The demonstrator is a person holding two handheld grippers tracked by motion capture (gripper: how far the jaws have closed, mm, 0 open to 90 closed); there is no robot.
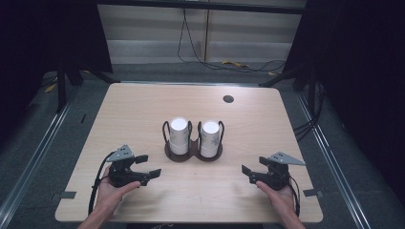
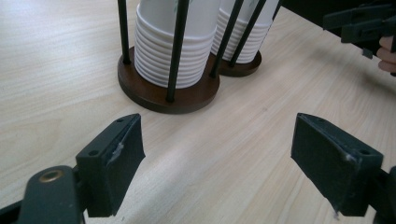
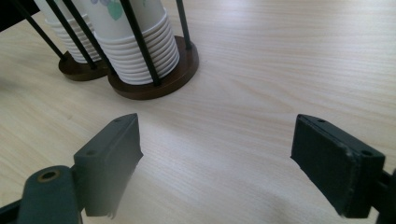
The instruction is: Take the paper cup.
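While no writing reads on the cups [image 1: 179,136], they stand mid-table, between left gripper [image 1: 149,166] and right gripper [image 1: 247,174], both wide, empty.

A pale wooden tabletop [image 1: 143,109] with a round grommet hole [image 1: 228,99] stands on grey carpet [image 1: 71,138]; black curtains [image 1: 363,71] flank a light panelled wall [image 1: 157,28] with hanging cables [image 1: 184,38].

The person's two forearms come in from the near edge, one on each side, well apart. The left hand [image 1: 111,191] grips the black two-jaw left gripper [image 1: 148,167] from below, its jaws spread wide with nothing between them, aimed inward and forward. The right hand [image 1: 279,196] holds the black two-jaw right gripper [image 1: 248,174] likewise, jaws wide apart and bare, aimed inward towards the left.
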